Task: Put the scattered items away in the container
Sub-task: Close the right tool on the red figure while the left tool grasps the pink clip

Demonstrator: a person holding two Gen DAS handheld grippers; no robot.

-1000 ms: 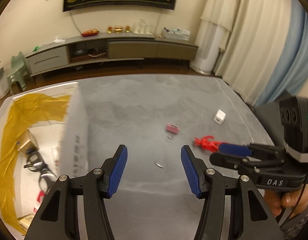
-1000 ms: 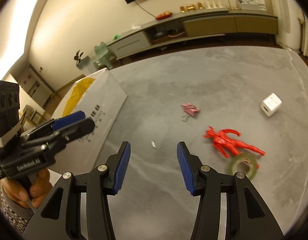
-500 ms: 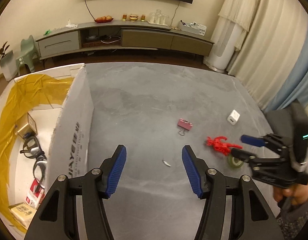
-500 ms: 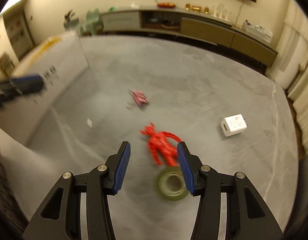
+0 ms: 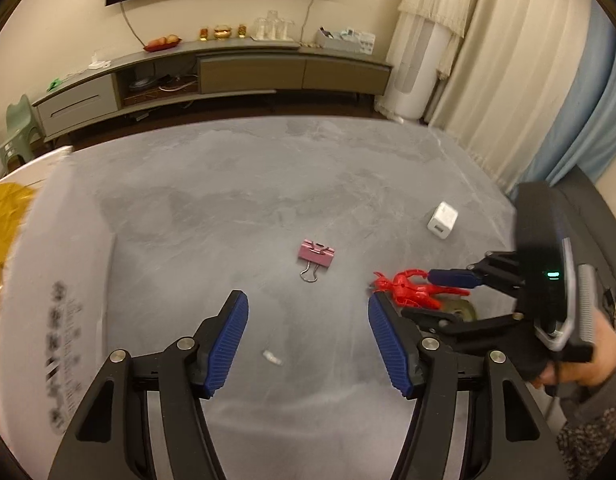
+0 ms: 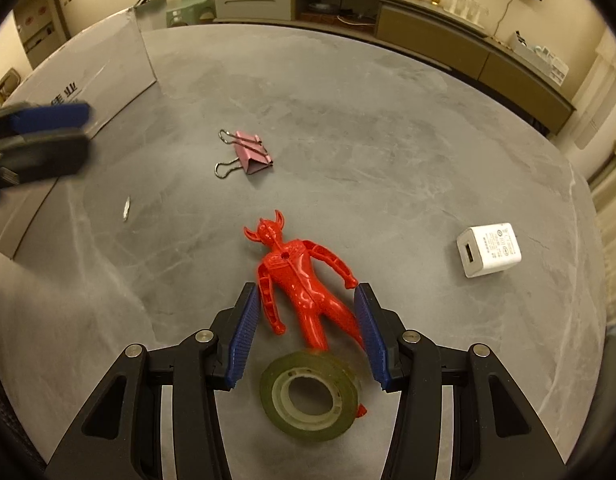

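A red toy figure (image 6: 298, 280) lies on the grey table, its legs over a roll of clear tape (image 6: 309, 394). My right gripper (image 6: 306, 316) is open, its blue pads on either side of the figure's legs and hips, not closed on it. In the left wrist view the same figure (image 5: 407, 290) lies at the right gripper's (image 5: 439, 296) tips. A pink binder clip (image 6: 250, 154) (image 5: 316, 254) and a white charger (image 6: 489, 249) (image 5: 442, 220) lie farther out. My left gripper (image 5: 308, 326) hangs open above the table, holding nothing. The cardboard box (image 6: 88, 76) (image 5: 48, 300) stands at the left.
A small white scrap (image 6: 126, 208) (image 5: 272, 357) lies on the table near the box. Beyond the table's far edge stand a long low cabinet (image 5: 228, 68), a green stool (image 5: 18, 132) and curtains (image 5: 507, 80). A hand (image 5: 587, 368) holds the right gripper.
My right gripper has moved forward and down over the red figure, so its pads now flank the figure. The left gripper has swung right, away from the box, whose inside has left the view.
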